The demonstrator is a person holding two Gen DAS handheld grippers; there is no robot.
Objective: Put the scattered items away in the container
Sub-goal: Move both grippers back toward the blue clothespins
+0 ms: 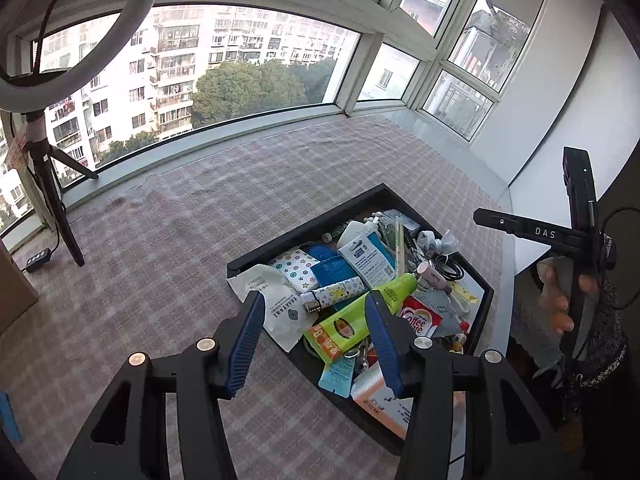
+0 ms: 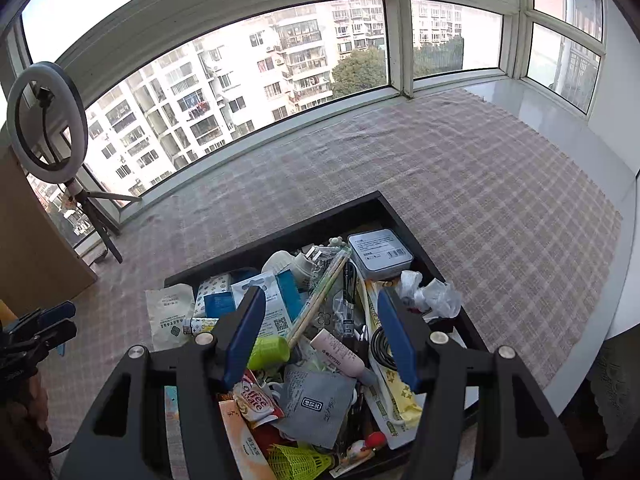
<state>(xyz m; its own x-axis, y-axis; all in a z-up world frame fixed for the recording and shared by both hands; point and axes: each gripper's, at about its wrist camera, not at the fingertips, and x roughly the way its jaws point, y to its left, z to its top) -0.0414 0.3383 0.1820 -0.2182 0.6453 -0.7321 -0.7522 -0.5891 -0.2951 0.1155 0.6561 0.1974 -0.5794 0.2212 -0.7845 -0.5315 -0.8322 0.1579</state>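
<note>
Currently both grippers, left gripper (image 1: 316,340) and right gripper (image 2: 322,332), hover spread wide and empty above the black tray (image 1: 304,220) at lower centre, heaped with items. Collection appears nearly complete; next, nudge the overhanging white sachet (image 1: 276,304) fully inside.

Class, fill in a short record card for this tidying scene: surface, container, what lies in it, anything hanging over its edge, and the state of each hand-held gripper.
Surface: pink checked cloth by a window
Container: black tray, piled full
Contents seen: green tube, Coffee-mate sachet, grey pouch, white tin, patterned lighter
Over the edge: white paper packet, part on the cloth
Left hand-held gripper: open, empty, above the tray
Right hand-held gripper: open, empty, above the tray
</note>
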